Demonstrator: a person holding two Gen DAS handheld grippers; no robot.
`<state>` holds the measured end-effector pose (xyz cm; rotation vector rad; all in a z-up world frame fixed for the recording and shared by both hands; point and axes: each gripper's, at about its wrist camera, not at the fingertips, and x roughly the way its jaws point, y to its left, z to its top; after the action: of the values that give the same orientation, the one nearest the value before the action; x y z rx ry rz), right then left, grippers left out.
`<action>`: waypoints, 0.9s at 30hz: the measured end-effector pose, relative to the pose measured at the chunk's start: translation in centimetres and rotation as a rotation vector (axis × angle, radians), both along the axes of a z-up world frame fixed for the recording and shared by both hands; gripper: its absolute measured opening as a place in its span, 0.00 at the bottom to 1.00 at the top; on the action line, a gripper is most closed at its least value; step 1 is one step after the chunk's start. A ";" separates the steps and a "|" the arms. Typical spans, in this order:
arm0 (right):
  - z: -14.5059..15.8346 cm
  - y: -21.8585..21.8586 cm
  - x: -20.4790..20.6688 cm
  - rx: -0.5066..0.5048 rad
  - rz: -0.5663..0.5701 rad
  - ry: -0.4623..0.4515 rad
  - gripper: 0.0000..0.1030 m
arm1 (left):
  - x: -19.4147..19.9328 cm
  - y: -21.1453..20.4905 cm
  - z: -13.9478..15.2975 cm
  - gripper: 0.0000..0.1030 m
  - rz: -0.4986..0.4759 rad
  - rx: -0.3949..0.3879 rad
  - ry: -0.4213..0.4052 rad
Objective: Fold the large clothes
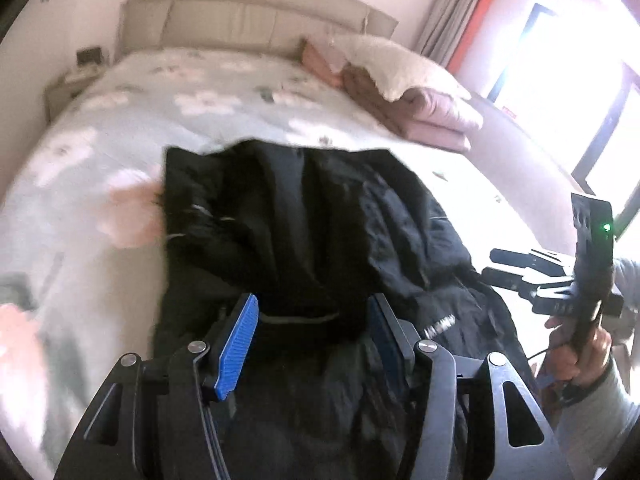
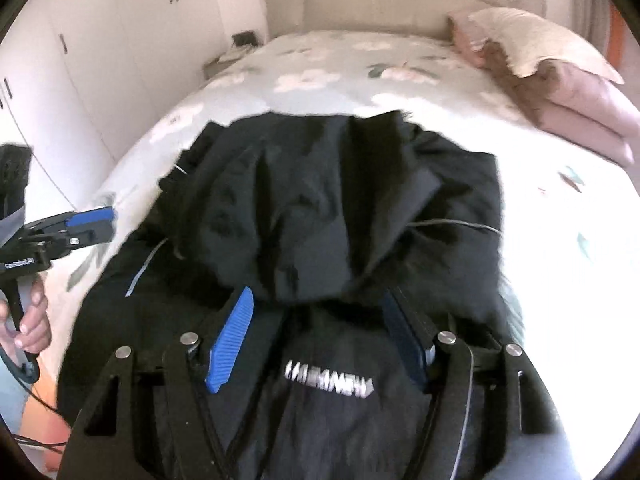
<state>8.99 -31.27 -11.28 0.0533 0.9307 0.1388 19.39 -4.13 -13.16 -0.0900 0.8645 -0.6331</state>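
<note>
A large black jacket (image 1: pixel 312 216) with a white logo lies spread on the bed; it also fills the middle of the right wrist view (image 2: pixel 320 208). My left gripper (image 1: pixel 312 336) is open, its blue pads wide apart just above the jacket's near part, holding nothing. My right gripper (image 2: pixel 316 340) is open too, hovering over the jacket near the white logo (image 2: pixel 328 384). The right gripper also shows at the right edge of the left wrist view (image 1: pixel 516 268). The left gripper shows at the left edge of the right wrist view (image 2: pixel 92 220).
The bed has a pale floral cover (image 1: pixel 192 92). Folded pink and brown blankets with a cream pillow (image 1: pixel 404 84) lie at the far right by the headboard (image 1: pixel 256 12). White wardrobes (image 2: pixel 100 60) stand left of the bed. A bright window (image 1: pixel 568 92) is right.
</note>
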 end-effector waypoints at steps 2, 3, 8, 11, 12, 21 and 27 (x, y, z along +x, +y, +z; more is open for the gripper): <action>1.5 -0.1 -2.3 0.031 -0.011 -0.002 0.69 | -1.9 1.7 1.8 0.57 0.016 0.001 -0.030; 2.4 -0.1 -3.7 0.052 -0.022 -0.002 0.69 | -3.0 2.7 2.8 0.57 0.022 -0.004 -0.043; 5.9 1.1 -9.3 0.083 -0.042 -0.017 0.69 | -8.4 7.2 7.0 0.57 0.070 -0.029 -0.090; 8.2 2.5 -13.3 0.107 -0.027 -0.075 0.70 | -12.0 9.2 8.7 0.57 0.073 -0.094 -0.119; 8.6 2.9 -14.5 0.096 -0.037 -0.090 0.76 | -13.0 9.7 8.8 0.57 0.085 -0.094 -0.130; -2.0 -0.4 -15.4 -0.043 -0.251 0.120 0.69 | -12.9 12.9 -5.7 0.64 0.285 0.094 0.232; -5.9 -3.7 -16.4 -0.039 -0.326 0.186 0.68 | -12.9 14.4 -12.5 0.63 0.370 -0.004 0.444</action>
<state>-7.36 -34.98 -17.22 0.1832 1.0966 -0.1897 6.45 10.30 -25.66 -0.3965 1.2374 -0.2668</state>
